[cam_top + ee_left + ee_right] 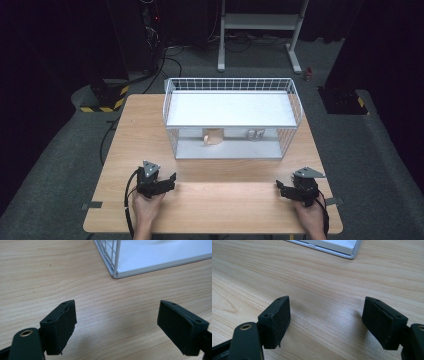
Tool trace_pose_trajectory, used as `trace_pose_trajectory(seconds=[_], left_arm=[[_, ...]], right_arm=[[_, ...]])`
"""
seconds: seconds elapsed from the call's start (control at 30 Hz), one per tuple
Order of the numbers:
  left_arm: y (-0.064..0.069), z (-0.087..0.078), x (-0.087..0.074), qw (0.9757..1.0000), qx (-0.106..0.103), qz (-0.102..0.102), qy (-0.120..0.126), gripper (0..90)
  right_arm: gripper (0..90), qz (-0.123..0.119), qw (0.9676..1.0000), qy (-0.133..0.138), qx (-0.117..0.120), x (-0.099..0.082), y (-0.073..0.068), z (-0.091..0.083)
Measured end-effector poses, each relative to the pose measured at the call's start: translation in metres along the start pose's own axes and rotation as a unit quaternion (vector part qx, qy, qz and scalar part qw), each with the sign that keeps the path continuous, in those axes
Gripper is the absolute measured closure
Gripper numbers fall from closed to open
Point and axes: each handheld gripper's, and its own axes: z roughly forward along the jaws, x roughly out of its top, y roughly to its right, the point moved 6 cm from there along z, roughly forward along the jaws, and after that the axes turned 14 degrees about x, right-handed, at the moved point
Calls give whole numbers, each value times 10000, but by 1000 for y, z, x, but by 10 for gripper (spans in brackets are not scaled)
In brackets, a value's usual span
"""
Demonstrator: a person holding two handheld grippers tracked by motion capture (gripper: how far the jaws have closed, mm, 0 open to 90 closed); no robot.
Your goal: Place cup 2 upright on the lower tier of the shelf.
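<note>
**Operator:** Grippers at rest near the table's front edge. My left gripper sits with jaws spread wide and nothing between them; the left gripper view looks across bare wood to the near corner of the wire rack. My right gripper is the same: jaws wide apart, empty, low over the wood, with the rack's base edge ahead.

**Observer:** Where are the things to fetch?

**Operator:** On the rack's lower shelf, under the white upper shelf. A tan block-like item stands left of centre, a small grey item right of it, well apart. Both are too small to identify.

**Observer:** How do you approach?

**Operator:** I judge the reach has yet to start. The rack seems open toward me, so I go in low and level through that front, under the upper shelf's edge. Left gripper is nearer the tan item, so I take that, keeping the jaws spread until they straddle it. Risk: clipping the side wires, or nudging the item back out of reach.
</note>
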Motion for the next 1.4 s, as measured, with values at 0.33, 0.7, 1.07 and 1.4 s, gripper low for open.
trace_pose_trajectory(seconds=[0.33, 0.7, 1.07, 1.4], left_arm=[[1, 11, -6, 9997, 135, 95, -177, 160], [2, 18, -10, 9992, 238, 136, -296, 159], [2, 19, -10, 9990, 201, 142, -360, 157], [2, 19, -10, 9991, 200, 140, -358, 157]], right_arm=[[228, -5, 10000, 0, -2, 0, 0, 0], [228, -5, 10000, 0, -3, 0, 0, 0], [228, -3, 10000, 1, -3, 0, 0, 0], [228, 11, 10000, -4, -8, 0, 0, 0]])
